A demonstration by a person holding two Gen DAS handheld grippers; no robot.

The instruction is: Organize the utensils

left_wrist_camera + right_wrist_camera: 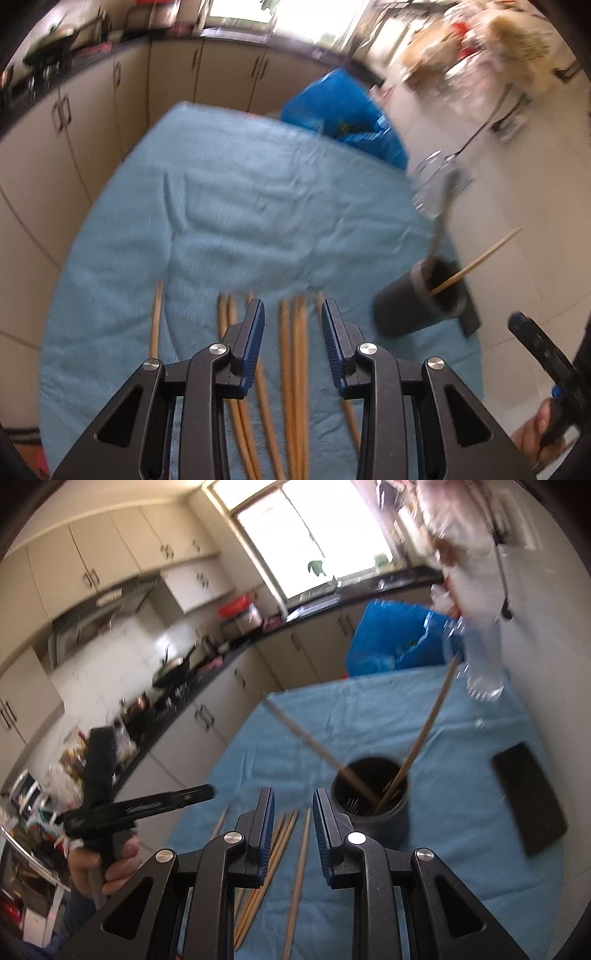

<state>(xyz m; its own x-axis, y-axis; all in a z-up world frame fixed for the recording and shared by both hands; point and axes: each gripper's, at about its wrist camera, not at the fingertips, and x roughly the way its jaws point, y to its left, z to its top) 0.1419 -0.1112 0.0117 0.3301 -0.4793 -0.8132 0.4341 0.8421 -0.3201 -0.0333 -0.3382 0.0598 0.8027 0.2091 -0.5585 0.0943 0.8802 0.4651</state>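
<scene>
With both my left gripper (292,308) and right gripper (293,797) parted and empty, I should straddle one chopstick (286,343) squarely, then drop it into the holder (370,797) at right.

Blue cloth (240,206) covers the table; blue bag (347,110) sits at its 1 o'clock edge. Clear glass jar (437,184) at 2 o'clock, black flat pad (528,797) at 3 o'clock. Cream cabinets (92,557) and a bright window (314,535) lie at 12 o'clock.

Blown-out window (314,535) daylight, motion blur
</scene>
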